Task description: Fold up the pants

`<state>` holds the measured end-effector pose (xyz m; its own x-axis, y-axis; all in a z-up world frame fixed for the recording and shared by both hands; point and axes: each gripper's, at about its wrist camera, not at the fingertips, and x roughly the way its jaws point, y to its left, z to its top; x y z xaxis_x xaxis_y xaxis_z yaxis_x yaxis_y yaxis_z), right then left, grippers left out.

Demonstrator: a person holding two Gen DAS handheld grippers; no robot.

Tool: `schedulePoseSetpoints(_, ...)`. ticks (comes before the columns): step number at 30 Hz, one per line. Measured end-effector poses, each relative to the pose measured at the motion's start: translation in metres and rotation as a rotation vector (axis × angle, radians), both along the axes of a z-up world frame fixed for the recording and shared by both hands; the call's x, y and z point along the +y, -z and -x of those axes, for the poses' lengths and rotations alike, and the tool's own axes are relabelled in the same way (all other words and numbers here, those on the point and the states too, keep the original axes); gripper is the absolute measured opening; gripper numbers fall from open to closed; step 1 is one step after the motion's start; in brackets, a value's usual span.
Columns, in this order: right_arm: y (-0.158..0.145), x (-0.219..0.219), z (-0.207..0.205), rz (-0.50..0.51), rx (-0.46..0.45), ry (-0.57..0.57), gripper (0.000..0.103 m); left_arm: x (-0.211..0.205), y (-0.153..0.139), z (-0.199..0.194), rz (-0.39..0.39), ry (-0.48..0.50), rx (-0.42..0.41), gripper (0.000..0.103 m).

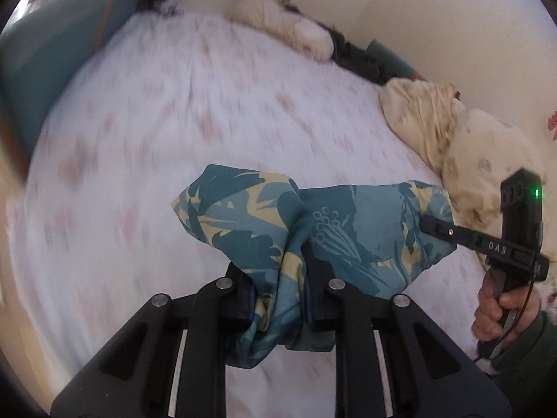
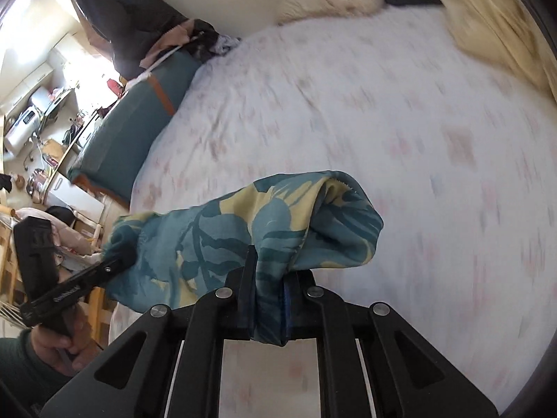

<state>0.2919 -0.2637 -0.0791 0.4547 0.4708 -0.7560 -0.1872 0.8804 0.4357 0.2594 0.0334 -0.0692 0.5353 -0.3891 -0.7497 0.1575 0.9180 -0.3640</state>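
Note:
The pants (image 1: 278, 223) are thin cloth with a teal, blue and pale yellow leaf print. They hang bunched in the air above the bed, stretched between both grippers. My left gripper (image 1: 278, 278) is shut on one bunched end of the pants. My right gripper (image 2: 269, 296) is shut on the other end (image 2: 243, 233). In the left wrist view the right gripper (image 1: 438, 230) shows at the right, biting the cloth. In the right wrist view the left gripper (image 2: 115, 264) shows at the left, biting the cloth.
The bed (image 1: 174, 122) has a white sheet with faint pink marks. A teal bed end (image 1: 41, 76) stands at the left. Cream pillows and bedding (image 1: 452, 146) lie along the wall, with a fluffy cream bundle (image 1: 285, 24) and dark clothes (image 1: 362, 55).

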Motion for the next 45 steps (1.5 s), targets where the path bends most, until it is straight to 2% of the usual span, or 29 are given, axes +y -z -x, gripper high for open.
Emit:
schedulePoseSetpoints(2,-0.007,0.015,-0.049,0.038,-0.044,-0.021,0.011,0.008,-0.004,-0.045,-0.043,0.000,-0.053,0.016)
schedulePoseSetpoints(5,-0.005,0.039,-0.120,0.095,-0.105,-0.061,0.011,0.021,0.001,-0.109,-0.060,-0.065,-0.079,0.016)
schedulePoseSetpoints(7,0.012,0.054,-0.163,0.171,-0.107,-0.082,0.011,0.027,0.012,-0.150,-0.072,-0.083,-0.103,0.017)
schedulePoseSetpoints(8,0.026,0.059,-0.192,0.172,-0.083,-0.069,0.011,0.028,0.019,-0.171,-0.100,-0.086,-0.113,0.017)
schedulePoseSetpoints(11,0.050,0.074,-0.244,0.254,-0.093,-0.067,0.011,0.033,0.044,-0.225,-0.133,-0.075,-0.127,0.017)
schedulePoseSetpoints(12,0.056,0.075,-0.255,0.255,-0.085,-0.053,0.011,0.034,0.052,-0.238,-0.145,-0.076,-0.138,0.018)
schedulePoseSetpoints(13,0.063,0.076,-0.267,0.250,-0.073,-0.033,0.011,0.034,0.059,-0.248,-0.157,-0.077,-0.133,0.018)
schedulePoseSetpoints(15,0.080,0.081,-0.285,0.309,-0.061,-0.013,0.011,0.030,0.080,-0.269,-0.185,-0.079,-0.093,0.020)
schedulePoseSetpoints(16,0.088,0.085,-0.288,0.357,-0.062,-0.018,0.012,0.028,0.090,-0.276,-0.214,-0.092,-0.067,0.028)
schedulePoseSetpoints(17,0.100,0.089,-0.290,0.459,-0.071,-0.024,0.016,0.027,0.098,-0.275,-0.251,-0.118,-0.046,0.043)
schedulePoseSetpoints(18,0.107,0.091,-0.293,0.510,-0.070,-0.024,0.019,0.029,0.105,-0.272,-0.288,-0.161,-0.040,0.053)
schedulePoseSetpoints(19,0.114,0.089,-0.292,0.550,-0.081,-0.026,0.035,0.033,0.109,-0.268,-0.331,-0.212,-0.032,0.075)
schedulePoseSetpoints(20,0.113,0.084,-0.290,0.565,-0.105,-0.020,0.052,0.039,0.108,-0.264,-0.347,-0.238,-0.037,0.081)
schedulePoseSetpoints(22,0.109,0.064,-0.290,0.617,-0.121,0.034,0.061,0.055,0.103,-0.256,-0.399,-0.290,-0.059,0.080)
schedulePoseSetpoints(24,0.100,0.040,-0.288,0.569,-0.114,0.116,0.061,0.070,0.094,-0.246,-0.455,-0.330,-0.108,0.079)
schedulePoseSetpoints(26,0.088,0.022,-0.279,0.518,-0.116,0.183,0.061,0.082,0.089,-0.237,-0.432,-0.363,-0.141,0.079)
schedulePoseSetpoints(29,0.071,0.025,-0.262,0.416,-0.159,0.150,0.058,0.080,0.085,-0.227,-0.339,-0.369,-0.163,0.078)
schedulePoseSetpoints(31,0.072,0.041,-0.256,0.428,-0.159,0.099,0.057,0.062,0.090,-0.232,-0.346,-0.311,-0.132,0.078)
schedulePoseSetpoints(32,0.081,0.053,-0.259,0.463,-0.115,0.067,0.057,0.051,0.098,-0.237,-0.385,-0.276,-0.091,0.079)
schedulePoseSetpoints(33,0.093,0.061,-0.263,0.503,-0.069,0.040,0.057,0.042,0.111,-0.244,-0.468,-0.257,-0.019,0.079)
schedulePoseSetpoints(34,0.108,0.065,-0.267,0.602,-0.020,0.020,0.057,0.040,0.122,-0.247,-0.538,-0.272,0.056,0.079)
schedulePoseSetpoints(35,0.116,0.065,-0.267,0.660,-0.001,0.022,0.057,0.044,0.122,-0.243,-0.534,-0.293,0.066,0.078)
schedulePoseSetpoints(36,0.116,0.060,-0.262,0.668,0.005,0.035,0.056,0.048,0.117,-0.238,-0.528,-0.314,0.061,0.079)
schedulePoseSetpoints(38,0.100,0.047,-0.247,0.593,-0.007,0.057,0.055,0.054,0.104,-0.224,-0.565,-0.335,0.037,0.079)
schedulePoseSetpoints(40,0.076,0.038,-0.226,0.510,-0.040,0.047,0.055,0.061,0.090,-0.206,-0.538,-0.295,0.011,0.079)
schedulePoseSetpoints(43,0.035,0.036,-0.178,0.416,-0.120,0.036,0.058,0.071,0.057,-0.158,-0.410,-0.278,-0.052,0.078)
schedulePoseSetpoints(45,0.012,0.039,-0.148,0.375,-0.142,0.035,0.058,0.069,0.036,-0.127,-0.354,-0.277,-0.079,0.079)
